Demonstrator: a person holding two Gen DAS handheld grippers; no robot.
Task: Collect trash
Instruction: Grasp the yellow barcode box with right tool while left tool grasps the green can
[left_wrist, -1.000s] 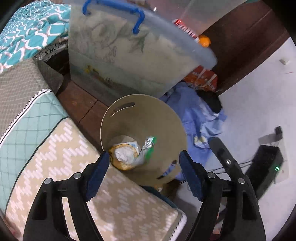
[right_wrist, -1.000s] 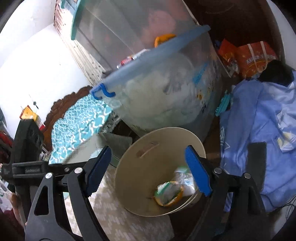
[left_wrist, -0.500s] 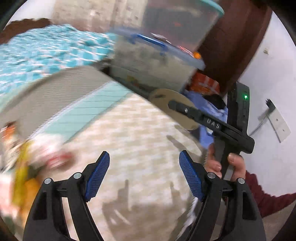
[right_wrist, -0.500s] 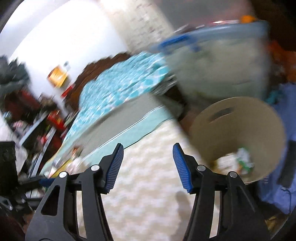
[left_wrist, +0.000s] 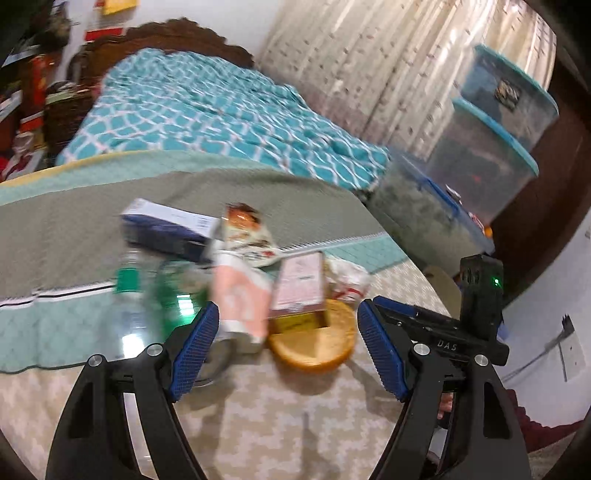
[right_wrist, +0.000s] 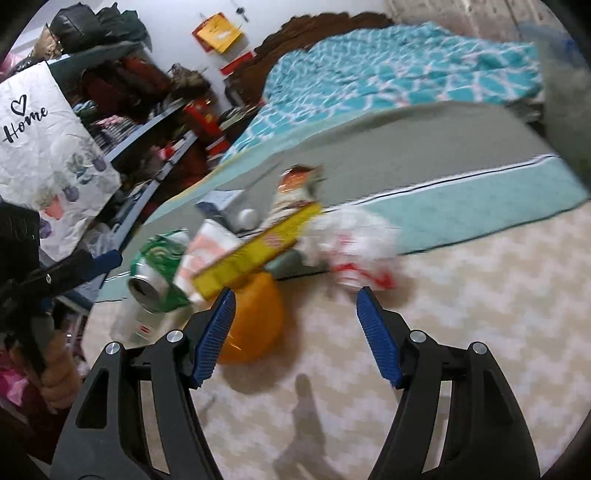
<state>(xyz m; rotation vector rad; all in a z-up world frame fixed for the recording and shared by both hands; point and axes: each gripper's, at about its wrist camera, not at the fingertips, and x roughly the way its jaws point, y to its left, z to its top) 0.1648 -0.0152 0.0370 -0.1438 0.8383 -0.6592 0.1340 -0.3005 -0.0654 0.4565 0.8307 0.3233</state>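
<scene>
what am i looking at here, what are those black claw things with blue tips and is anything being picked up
There is no robot here. A person holds a hand-held black two-finger gripper in each hand, each with a wide-angle camera looking along its blue-padded fingers. One picture is from the left gripper, the other from the right gripper; each tool shows at the edge of the other's view. Both look down on a bed with a beige patterned cover, where trash lies piled: a green drink can, a yellow flat carton, a round orange lid-like piece, a crumpled white and red plastic bag, a dark blue box and a snack wrapper. Neither gripper holds anything: the left is open, and the right's jaws are opening with nothing between them.
</scene>
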